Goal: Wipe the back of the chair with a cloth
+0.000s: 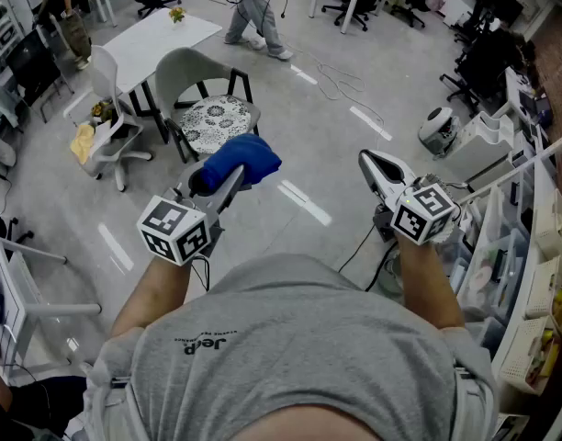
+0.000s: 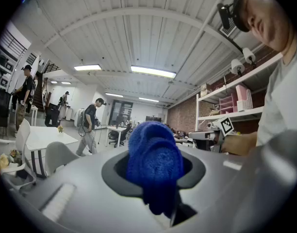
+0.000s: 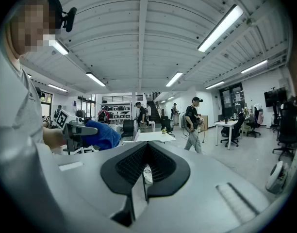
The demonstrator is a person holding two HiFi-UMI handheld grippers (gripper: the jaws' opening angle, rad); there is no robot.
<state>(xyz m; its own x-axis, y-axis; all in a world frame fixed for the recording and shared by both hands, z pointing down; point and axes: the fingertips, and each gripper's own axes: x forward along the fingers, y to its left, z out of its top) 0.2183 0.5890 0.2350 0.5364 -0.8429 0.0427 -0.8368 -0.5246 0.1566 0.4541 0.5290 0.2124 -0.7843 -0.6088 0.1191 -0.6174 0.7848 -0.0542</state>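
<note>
A bunched blue cloth [image 1: 240,160] is clamped in my left gripper [image 1: 224,175], held up at chest height; it fills the jaws as a blue wad [image 2: 155,164] in the left gripper view. My right gripper [image 1: 373,166] is shut with nothing in it, its jaws pressed together [image 3: 145,176]. The grey chair [image 1: 196,95] with a patterned seat cushion stands on the floor beyond the cloth, its curved back facing left. Both grippers are well short of it. From the right gripper view the cloth [image 3: 102,134] shows at the left.
A white table [image 1: 157,39] stands behind the chair, and a white office chair [image 1: 111,127] with a yellow item is left of it. A person [image 1: 253,12] walks at the back. Shelving and bins [image 1: 529,274] line the right side. Cables lie on the floor.
</note>
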